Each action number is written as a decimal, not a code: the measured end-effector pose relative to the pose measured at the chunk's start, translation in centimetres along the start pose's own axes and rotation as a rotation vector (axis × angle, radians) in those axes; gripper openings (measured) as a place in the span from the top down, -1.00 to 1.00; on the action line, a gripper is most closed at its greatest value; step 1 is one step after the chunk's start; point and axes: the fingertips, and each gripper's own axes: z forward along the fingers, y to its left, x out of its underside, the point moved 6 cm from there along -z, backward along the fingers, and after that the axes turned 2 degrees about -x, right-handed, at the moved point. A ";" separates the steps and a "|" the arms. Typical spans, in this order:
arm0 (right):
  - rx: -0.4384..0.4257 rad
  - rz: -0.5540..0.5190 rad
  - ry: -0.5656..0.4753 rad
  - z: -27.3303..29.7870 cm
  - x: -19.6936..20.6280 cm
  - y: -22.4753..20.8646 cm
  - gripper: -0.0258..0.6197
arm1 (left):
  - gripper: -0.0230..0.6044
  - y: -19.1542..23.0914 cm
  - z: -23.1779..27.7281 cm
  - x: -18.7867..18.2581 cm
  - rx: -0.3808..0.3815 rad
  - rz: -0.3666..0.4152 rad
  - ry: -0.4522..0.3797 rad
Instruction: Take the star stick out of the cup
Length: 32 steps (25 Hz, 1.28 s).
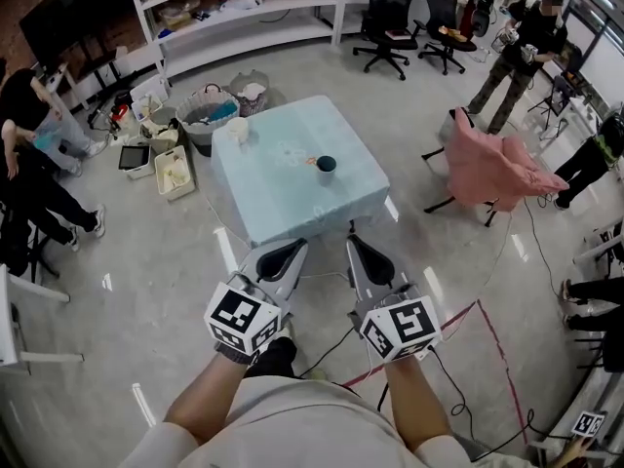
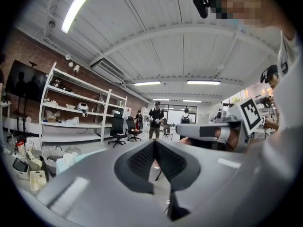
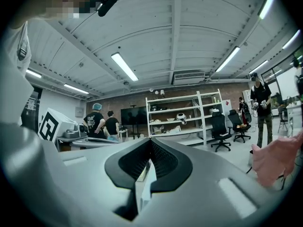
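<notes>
The bare left forearm [image 1: 207, 396] and bare right forearm [image 1: 408, 398] rise side by side from the lower centre. The grey left hand-held gripper [image 1: 285, 257] and grey right hand-held gripper [image 1: 361, 253] point up-frame, jaws pressed together, empty.

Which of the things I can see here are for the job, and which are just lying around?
For the job: dark cup on the table; left gripper; right gripper. The stick is too small to make out.

Lying about: white cup; basket; pink cloth; office chairs.
</notes>
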 end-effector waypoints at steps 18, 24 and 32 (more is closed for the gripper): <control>0.137 0.008 0.034 14.4 0.7 -3.6 0.89 | 0.91 15.0 9.2 1.1 0.105 0.033 0.084; 0.154 0.019 0.041 16.8 1.9 -6.2 0.89 | 0.91 16.6 12.4 2.5 0.123 0.030 0.109; 0.094 0.038 0.069 22.0 4.3 -11.4 0.89 | 0.91 20.2 18.1 6.1 0.083 0.040 0.179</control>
